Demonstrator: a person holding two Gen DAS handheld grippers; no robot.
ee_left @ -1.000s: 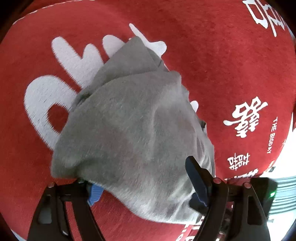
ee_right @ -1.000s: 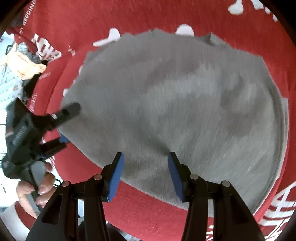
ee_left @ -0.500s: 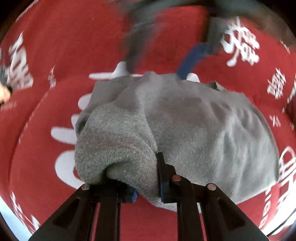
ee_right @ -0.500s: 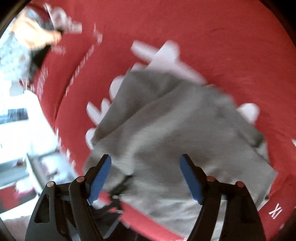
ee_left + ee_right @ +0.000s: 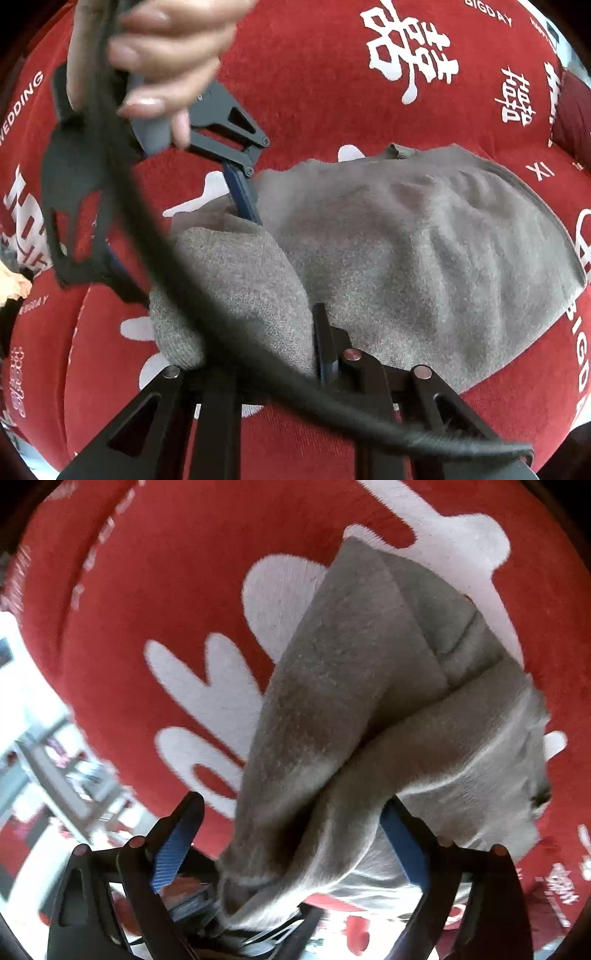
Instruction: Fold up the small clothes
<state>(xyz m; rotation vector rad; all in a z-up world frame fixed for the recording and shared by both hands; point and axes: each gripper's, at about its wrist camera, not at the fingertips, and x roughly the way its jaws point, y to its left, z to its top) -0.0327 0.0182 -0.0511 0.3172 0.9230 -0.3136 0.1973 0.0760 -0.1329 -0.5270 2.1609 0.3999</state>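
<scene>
The left gripper [image 5: 258, 350] clenches a bunched fold of the grey garment [image 5: 424, 258] — spread on a red printed cloth [image 5: 314, 92] — while the right gripper [image 5: 291, 845] straddles a raised fold, jaws apart.

We count one grey garment [image 5: 406, 251], bunched, filling the centre and right of the left wrist view. One red cloth with white print [image 5: 314, 92] under it, covering most of the frame. Two grippers: the left gripper [image 5: 258, 354] at the bottom centre, the right gripper [image 5: 177, 229] at upper left. One bare hand [image 5: 147, 55] at the top left. One black cable [image 5: 229, 339] crossing diagonally. In the right wrist view we count two blue finger pads [image 5: 173, 845].
</scene>
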